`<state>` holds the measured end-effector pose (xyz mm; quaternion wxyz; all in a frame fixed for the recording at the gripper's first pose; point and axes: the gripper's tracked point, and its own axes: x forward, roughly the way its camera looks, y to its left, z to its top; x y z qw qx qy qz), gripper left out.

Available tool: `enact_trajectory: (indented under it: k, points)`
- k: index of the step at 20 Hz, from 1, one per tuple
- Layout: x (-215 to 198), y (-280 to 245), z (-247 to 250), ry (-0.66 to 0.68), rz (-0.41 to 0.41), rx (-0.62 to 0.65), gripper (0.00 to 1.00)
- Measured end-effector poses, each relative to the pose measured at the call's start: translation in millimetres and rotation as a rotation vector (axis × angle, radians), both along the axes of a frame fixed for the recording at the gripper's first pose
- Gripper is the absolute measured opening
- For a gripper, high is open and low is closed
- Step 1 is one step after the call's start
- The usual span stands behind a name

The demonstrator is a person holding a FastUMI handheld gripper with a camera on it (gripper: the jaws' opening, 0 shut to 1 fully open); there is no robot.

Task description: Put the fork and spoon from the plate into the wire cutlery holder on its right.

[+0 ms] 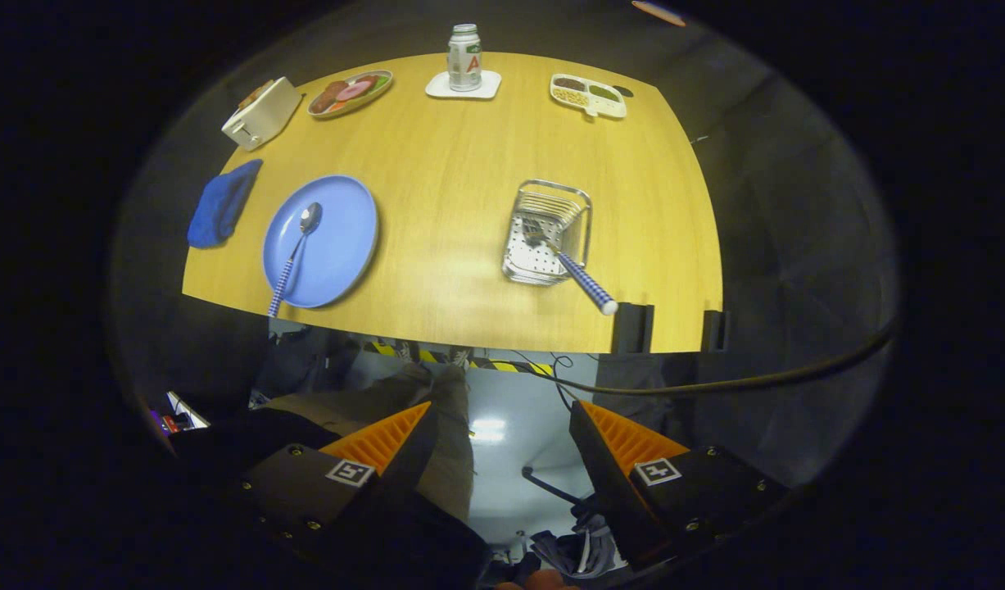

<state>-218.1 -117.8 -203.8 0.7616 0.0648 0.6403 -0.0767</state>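
A blue plate [332, 246] lies on the wooden table [453, 164], far beyond my fingers and to their left. On it rests a spoon [296, 252] with a blue checked handle that juts over the plate's near rim. To the plate's right stands the wire cutlery holder [549, 233]. A fork [569, 266] leans inside it, tines down, its checked handle sticking out toward me. My gripper [502, 426] hovers well back from the table, above the floor, open with nothing between its fingers.
A folded blue cloth [222, 203] lies left of the plate. At the table's far side sit a white toaster [261, 112], a dish of food [350, 92], a can on a coaster [464, 59] and a divided snack tray [588, 94]. A person's legs [412, 410] and a cable [731, 381] are below.
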Motion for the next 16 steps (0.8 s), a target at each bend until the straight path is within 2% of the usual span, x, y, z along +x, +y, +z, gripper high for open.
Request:
enact_trajectory:
  k: [3,6,10,13,16]
  points:
    - [31,40,-1,-0.106,0.035,0.032,0.99]
    - [52,75,-8,-0.197,0.02,0.071,0.99]
    - [85,117,-19,-0.208,0.121,0.084,0.99]
    - [106,148,-27,-0.219,0.16,0.112,0.99]
    - [118,174,-36,-0.207,0.159,0.134,0.99]
